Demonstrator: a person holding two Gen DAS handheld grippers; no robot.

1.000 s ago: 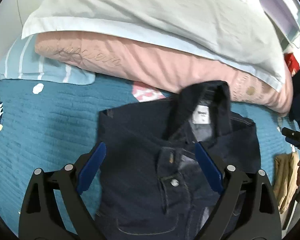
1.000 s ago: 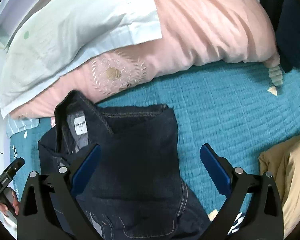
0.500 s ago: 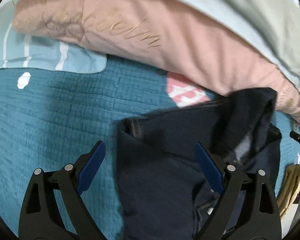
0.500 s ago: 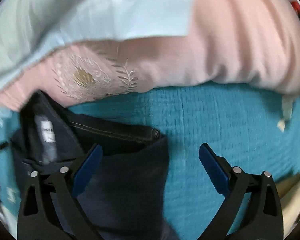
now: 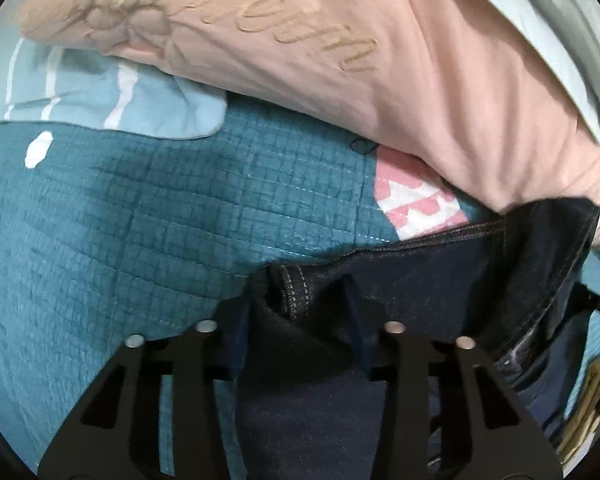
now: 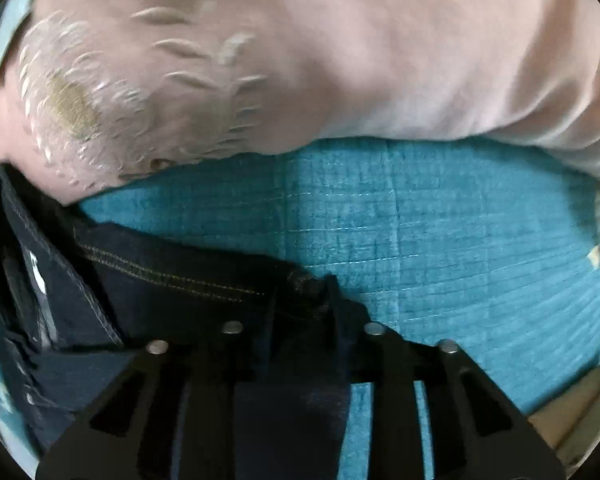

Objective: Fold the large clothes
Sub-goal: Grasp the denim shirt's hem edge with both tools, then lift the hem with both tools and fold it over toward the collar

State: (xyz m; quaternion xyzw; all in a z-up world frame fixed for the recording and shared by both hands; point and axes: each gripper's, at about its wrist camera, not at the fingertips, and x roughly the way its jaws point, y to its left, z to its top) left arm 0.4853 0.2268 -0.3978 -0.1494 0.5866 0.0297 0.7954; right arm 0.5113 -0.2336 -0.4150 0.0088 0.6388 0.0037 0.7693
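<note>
Closest to the left wrist camera, the left gripper (image 5: 296,312) points steeply down at the bed, and its jaws have just been closing: the two blue pads now pinch a bunched corner of the dark denim jacket (image 5: 440,280) between them, with a stitched seam standing up in the gap. Closest to the right wrist camera, the right gripper (image 6: 300,304) has likewise just been closing, and its pads clamp the opposite top corner of the same jacket (image 6: 160,276), where the folded edge with its tan stitching ends. The jacket lies on the teal quilt (image 5: 140,240), spread between the two grippers, its collar raised against the pillows; a white label (image 6: 38,276) shows inside the collar in the right view. Just beyond the jacket in the left view a pink and white patch (image 5: 416,200) lies on the quilt, partly under the pillow's edge. Farther back a pink pillow (image 5: 340,80) with gold script embroidery rests on the quilt; in the right view it shows a pale leaf wreath around a gold spot. Beside it to the left lies a light blue striped pillow (image 5: 100,100), and a pale pillow (image 5: 560,20) sits on top of the pink one. A tan cloth (image 6: 572,408) lies at the lower right edge of the right view.
</note>
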